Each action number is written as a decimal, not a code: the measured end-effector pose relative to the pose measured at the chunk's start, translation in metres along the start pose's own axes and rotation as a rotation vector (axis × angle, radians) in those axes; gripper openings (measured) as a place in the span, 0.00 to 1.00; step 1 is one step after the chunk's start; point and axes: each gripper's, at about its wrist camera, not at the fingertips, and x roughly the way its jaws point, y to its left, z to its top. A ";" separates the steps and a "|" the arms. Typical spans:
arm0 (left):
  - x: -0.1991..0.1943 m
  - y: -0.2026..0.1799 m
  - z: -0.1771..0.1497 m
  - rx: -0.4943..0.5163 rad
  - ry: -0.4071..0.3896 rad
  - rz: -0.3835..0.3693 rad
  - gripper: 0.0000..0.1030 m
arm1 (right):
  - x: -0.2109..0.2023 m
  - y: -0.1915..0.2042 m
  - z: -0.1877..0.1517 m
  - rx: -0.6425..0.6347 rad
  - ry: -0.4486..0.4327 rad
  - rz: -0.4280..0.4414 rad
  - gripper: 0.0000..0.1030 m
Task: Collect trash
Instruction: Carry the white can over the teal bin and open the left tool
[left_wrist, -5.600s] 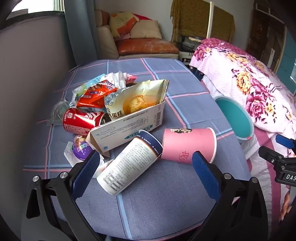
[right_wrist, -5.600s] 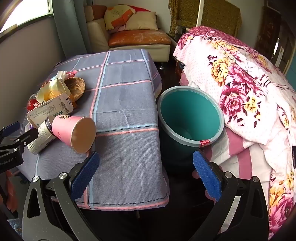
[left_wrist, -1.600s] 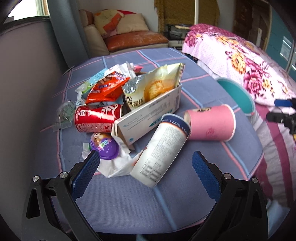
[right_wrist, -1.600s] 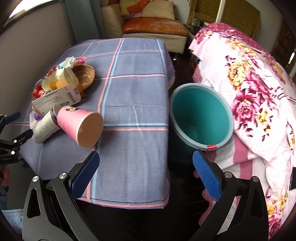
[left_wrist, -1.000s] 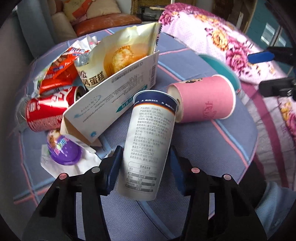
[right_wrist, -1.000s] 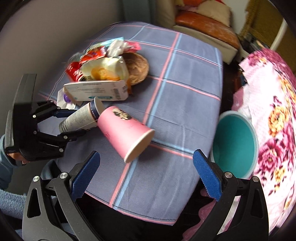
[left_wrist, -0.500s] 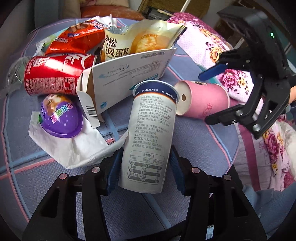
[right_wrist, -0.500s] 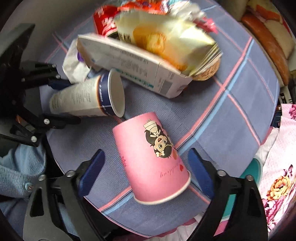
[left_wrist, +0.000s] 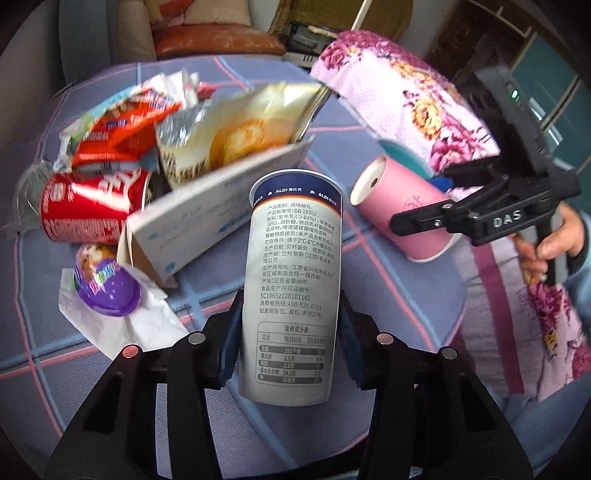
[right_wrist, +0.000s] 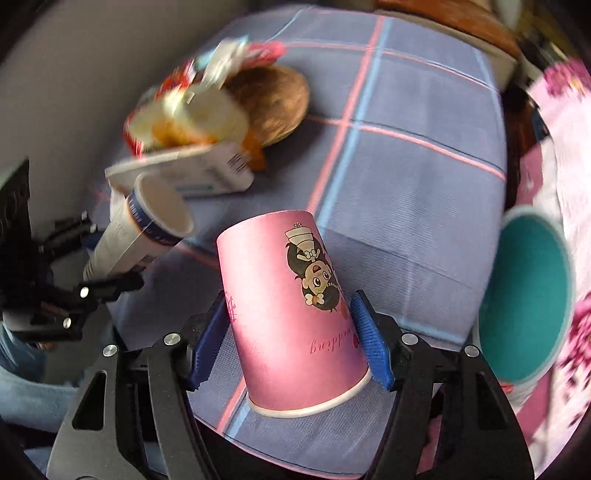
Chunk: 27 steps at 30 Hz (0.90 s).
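Observation:
A tall white yogurt cup with a dark blue rim band is held off the checked table cloth. My left gripper is shut on its lower half, jaws still closing. The right wrist view shows that cup at the left. A pink paper cup with a cartoon print lies tilted, mouth towards me. My right gripper is closing on it, and both blue pads touch its sides. The left wrist view shows the pink cup with the right gripper around it. A teal bin stands beside the table at the right.
Behind the cups lies a pile: a red can, a white carton, an orange wrapper, a yellow pastry bag, and a purple jelly cup on tissue. A brown bowl sits farther back. A floral bedspread lies right.
My left gripper has lifted the white cup off the cloth. My right gripper came down from over the bin side, straddled the pink cup and narrowed its jaws onto it.

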 end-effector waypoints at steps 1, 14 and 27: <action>-0.006 -0.004 0.005 0.003 -0.015 0.000 0.46 | -0.010 -0.009 -0.004 0.050 -0.042 0.030 0.61; 0.042 -0.116 0.094 0.133 -0.011 -0.045 0.46 | -0.121 -0.156 -0.048 0.468 -0.385 0.041 0.61; 0.175 -0.222 0.159 0.267 0.143 -0.083 0.46 | -0.127 -0.266 -0.109 0.724 -0.423 -0.082 0.62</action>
